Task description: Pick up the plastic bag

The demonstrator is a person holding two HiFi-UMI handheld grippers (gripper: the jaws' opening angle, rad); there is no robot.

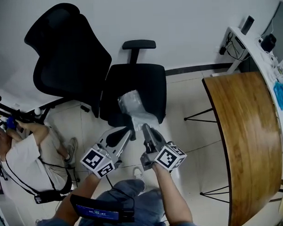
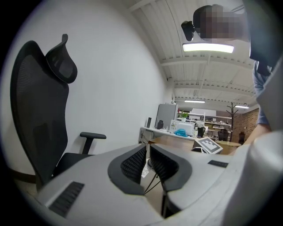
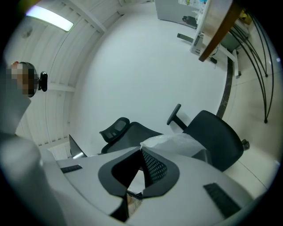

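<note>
A clear, crumpled plastic bag (image 1: 134,108) hangs above the seat of a black office chair (image 1: 152,84). Both grippers hold its lower edge. My left gripper (image 1: 131,130) comes in from the lower left and my right gripper (image 1: 145,129) from the lower right, with their tips close together. In the left gripper view the jaws (image 2: 147,148) stand almost together, with a pale sliver of the bag (image 2: 145,167) between them. In the right gripper view the jaws (image 3: 141,152) are shut and the bag (image 3: 177,142) bulges out just past their tips.
A second, high-backed black chair (image 1: 67,48) stands behind on the left. A curved wooden table (image 1: 246,139) on thin metal legs runs down the right, with a white desk (image 1: 262,50) of equipment beyond it. A person (image 1: 27,151) sits on the floor at the left.
</note>
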